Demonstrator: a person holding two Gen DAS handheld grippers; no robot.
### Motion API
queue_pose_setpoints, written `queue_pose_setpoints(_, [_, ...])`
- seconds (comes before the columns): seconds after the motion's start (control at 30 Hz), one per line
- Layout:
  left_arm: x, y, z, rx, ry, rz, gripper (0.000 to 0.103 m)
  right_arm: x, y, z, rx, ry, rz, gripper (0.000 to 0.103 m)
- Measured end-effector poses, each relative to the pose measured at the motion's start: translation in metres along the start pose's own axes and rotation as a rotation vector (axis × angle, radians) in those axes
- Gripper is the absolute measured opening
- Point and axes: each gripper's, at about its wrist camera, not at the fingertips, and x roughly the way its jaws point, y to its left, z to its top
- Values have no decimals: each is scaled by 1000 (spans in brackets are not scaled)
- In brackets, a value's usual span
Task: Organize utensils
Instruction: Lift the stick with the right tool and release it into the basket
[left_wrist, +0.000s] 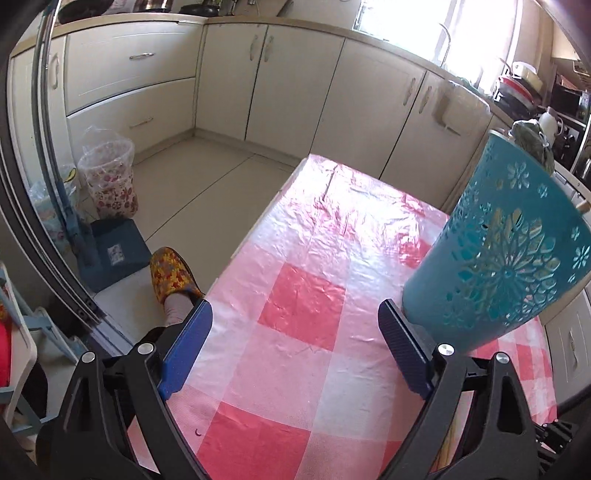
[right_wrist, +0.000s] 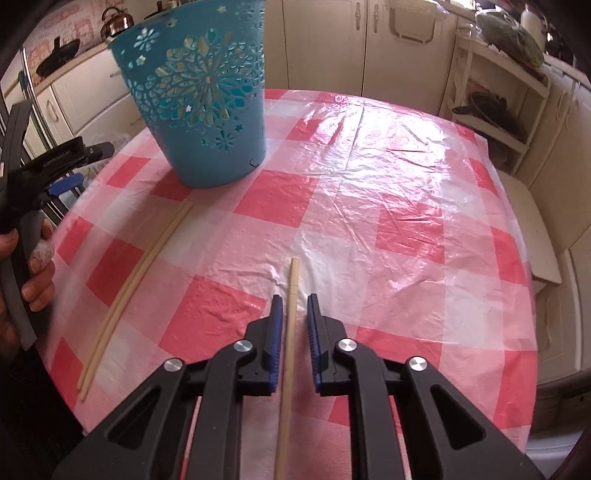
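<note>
So the right tongs (right_wrist: 294, 306) are part open, straddling a single chopstick (right_wrist: 291, 295) lying flat on the checked surface (right_wrist: 369, 206) near its front edge, with gaps between the pads and the stick, so no grip. Two more chopsticks (right_wrist: 136, 288) lie side by side along the left edge. The teal cutout holder (right_wrist: 199, 92) stands near the back left corner. The left tongs (left_wrist: 295, 328) are wide open with nothing in them, just beside that holder (left_wrist: 498, 251)

Glossy, wrinkled plastic tablecloth (right_wrist: 369, 192) is gleaming beneath a matt wooden chopstick (right_wrist: 290, 332) and perforated teal plastic holder (right_wrist: 207, 110).
</note>
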Motion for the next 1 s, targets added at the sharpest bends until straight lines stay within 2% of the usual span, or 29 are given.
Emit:
queue_pose_setpoints(0.07, [-1, -4, 0, 17, -10, -5, 87, -2, 0, -4, -3, -14, -9, 5])
queue_pose_setpoints(0.13, [2, -8, -1, 38, 0, 0, 91, -2, -7, -5, 39, -29, 20, 5])
queue_pose_setpoints(0.23, [8, -16, -3, 77, 45, -1, 91, -14, -27, -2, 152, -82, 120, 5])
queue_pose_setpoints(0.37, [14, -22, -3, 109, 75, 4, 95, -44, -44, 13, 282, -213, 288, 5])
queue_pose_setpoints(0.6, [16, -29, -4, 134, 96, 6, 95, -103, -42, 73, 340, -444, 506, 5])
queue_pose_setpoints(0.7, [17, -31, -3, 136, 99, 5, 95, -122, -31, 111, 342, -547, 511, 5])
queue_pose_setpoints(0.8, [19, -31, -3, 141, 100, 8, 95, -132, -19, 149, 338, -632, 464, 5])
queue_pose_setpoints(0.9, [19, -32, -4, 140, 98, 10, 95, -127, -6, 184, 370, -704, 360, 6])
queue_pose_setpoints(1.0, [18, -32, -4, 139, 93, 9, 95, -112, 4, 202, 412, -751, 253, 6])
